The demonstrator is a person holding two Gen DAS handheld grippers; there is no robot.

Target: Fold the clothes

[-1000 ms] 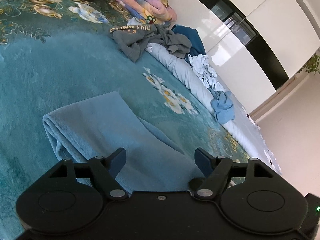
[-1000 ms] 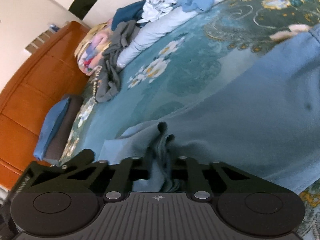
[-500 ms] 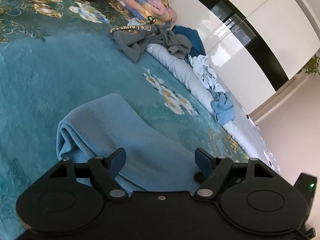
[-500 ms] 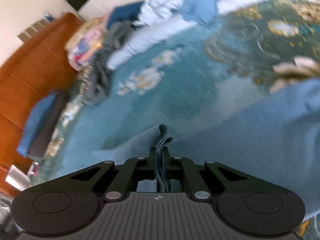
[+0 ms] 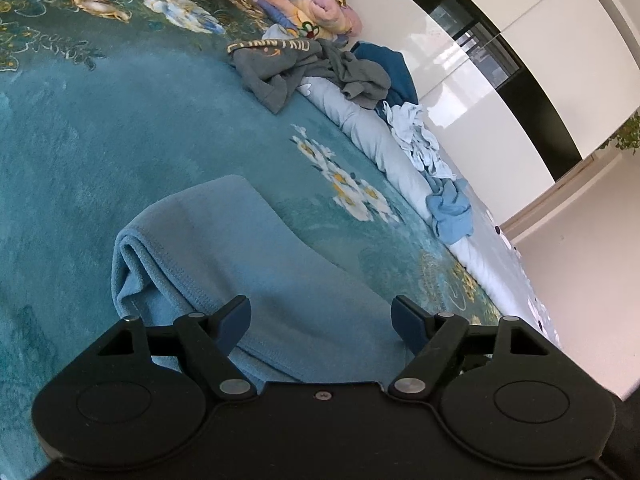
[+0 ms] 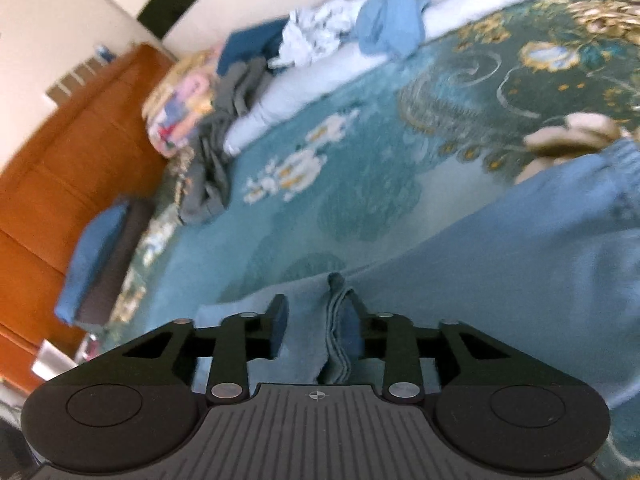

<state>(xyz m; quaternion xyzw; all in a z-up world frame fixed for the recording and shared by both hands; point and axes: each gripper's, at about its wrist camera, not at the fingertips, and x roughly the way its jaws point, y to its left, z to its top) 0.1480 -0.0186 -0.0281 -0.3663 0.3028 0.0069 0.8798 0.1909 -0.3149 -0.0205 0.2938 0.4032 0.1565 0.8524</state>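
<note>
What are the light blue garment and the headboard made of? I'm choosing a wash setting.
Light blue garment: seemingly soft matte knit, perhaps fleece or jersey; stitched hem, limp folds. Headboard: looks like orange-brown wood, smooth, with panel lines; the view is blurred.

Domestic bedroom. A bed spread with a teal floral blanket (image 5: 120, 128), a wooden headboard (image 6: 60, 168), a rolled patterned quilt (image 5: 296, 4) and loose garments (image 5: 304, 68) (unsorted, along the far edge) beside glossy white wardrobe doors (image 5: 472, 92).
</note>
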